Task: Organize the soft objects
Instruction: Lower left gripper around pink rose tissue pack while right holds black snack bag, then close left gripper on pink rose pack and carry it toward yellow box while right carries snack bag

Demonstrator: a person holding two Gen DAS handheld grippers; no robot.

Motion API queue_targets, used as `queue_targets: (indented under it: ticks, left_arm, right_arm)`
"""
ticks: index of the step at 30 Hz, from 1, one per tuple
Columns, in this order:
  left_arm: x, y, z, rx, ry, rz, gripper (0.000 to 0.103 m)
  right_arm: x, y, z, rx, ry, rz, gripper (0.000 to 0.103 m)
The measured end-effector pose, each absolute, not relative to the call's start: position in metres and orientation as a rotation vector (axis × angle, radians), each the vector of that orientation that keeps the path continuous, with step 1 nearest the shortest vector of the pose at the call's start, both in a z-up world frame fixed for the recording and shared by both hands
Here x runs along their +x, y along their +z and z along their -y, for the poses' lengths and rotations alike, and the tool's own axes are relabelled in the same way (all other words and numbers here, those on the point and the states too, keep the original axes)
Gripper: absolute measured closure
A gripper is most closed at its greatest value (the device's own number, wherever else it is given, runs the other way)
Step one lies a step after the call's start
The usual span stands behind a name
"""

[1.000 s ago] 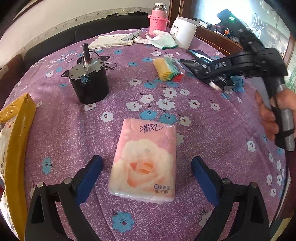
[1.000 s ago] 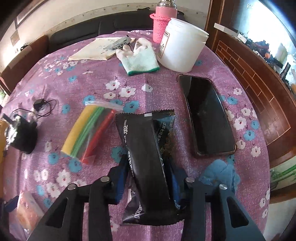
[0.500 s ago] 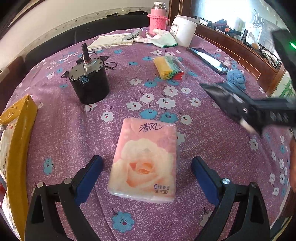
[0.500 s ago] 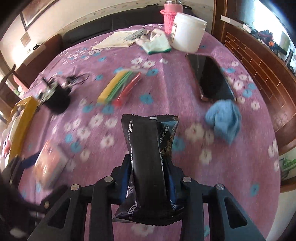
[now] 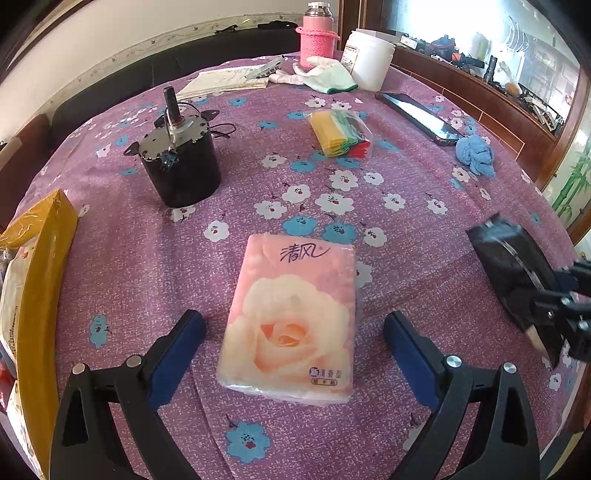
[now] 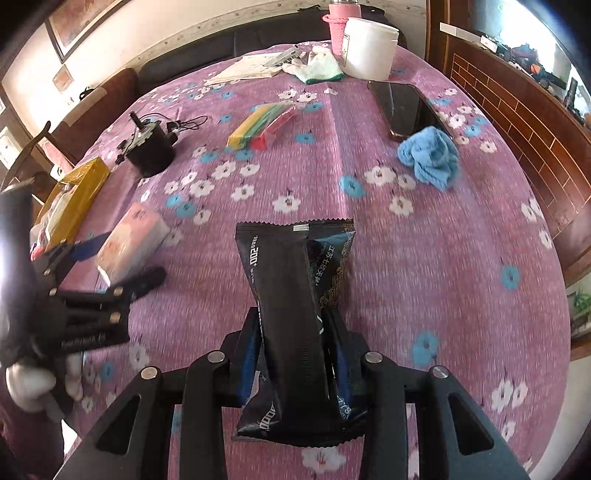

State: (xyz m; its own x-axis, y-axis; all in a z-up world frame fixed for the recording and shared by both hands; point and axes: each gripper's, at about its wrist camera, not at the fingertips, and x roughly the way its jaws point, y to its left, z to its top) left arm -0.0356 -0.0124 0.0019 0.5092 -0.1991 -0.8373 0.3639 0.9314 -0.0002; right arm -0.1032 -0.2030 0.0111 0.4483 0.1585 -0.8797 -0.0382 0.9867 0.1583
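**One packet in my grip, most of the sorting left to do**

Closest in, my right gripper (image 6: 295, 354) has its jaws clamped on the black foil packet (image 6: 291, 317), which stands up between them, lifted off the worktop (image 6: 424, 258). My left gripper (image 5: 291, 347) has its jaws spread wide, gripping nothing. The pink tissue pack (image 5: 291, 325) lies flat between them, touching neither pad. I judge it the next thing to pick up, and it should squash under a firm squeeze.

To the left of my left jaws, a yellow-edged bag (image 5: 40, 266) lies at the worktop's edge. It may be where soft things are being gathered, but I cannot tell.

Farther out, ahead and to the right of my right jaws, the crumpled blue cloth (image 6: 430, 155) sits just beside the phone (image 6: 402, 107). Ahead of my left jaws lie the bag of coloured strips (image 5: 341, 133) and, to the left of it, the black motor (image 5: 179, 162).

At the far edge the white-and-green glove (image 5: 317, 75) lies loose beside the white jar (image 5: 371, 61) and the pink bottle (image 5: 317, 35), with papers (image 5: 227, 77) to their left.

By my reckoning little is done. One item is in transit, while the tissue pack, cloth and glove are scattered well apart.
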Motion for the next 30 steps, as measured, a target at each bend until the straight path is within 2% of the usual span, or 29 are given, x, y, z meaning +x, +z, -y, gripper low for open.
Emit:
queue_targets:
  ticks: [10,12,14,15,16,23,30]
  left_arm:
    - [-0.034,0.002,0.007,0.174,-0.307,-0.978,0.006]
    - [-0.034,0.003,0.002,0.151,-0.281,-0.973,0.014]
    - [-0.036,0.007,-0.006,0.122,-0.254,-0.951,0.04]
    - [-0.037,0.009,-0.009,0.105,-0.249,-0.942,0.047]
    - [-0.038,0.01,-0.013,0.086,-0.251,-0.938,0.05]
    - [-0.044,0.017,-0.042,-0.09,-0.3,-0.902,0.051]
    - [-0.08,0.042,-0.062,-0.13,-0.307,-0.821,0.051]
  right_arm:
    - [-0.128,0.012,0.2,0.118,0.136,-1.092,0.065]
    - [-0.133,0.012,0.2,0.123,0.141,-1.089,0.065]
    - [-0.137,0.012,0.2,0.127,0.145,-1.088,0.065]
    - [-0.14,0.012,0.2,0.128,0.148,-1.087,0.065]
    - [-0.142,0.013,0.2,0.128,0.152,-1.085,0.065]
    - [-0.154,0.015,0.199,0.142,0.154,-1.079,0.066]
    - [-0.161,0.028,0.18,0.101,0.189,-1.046,0.071]
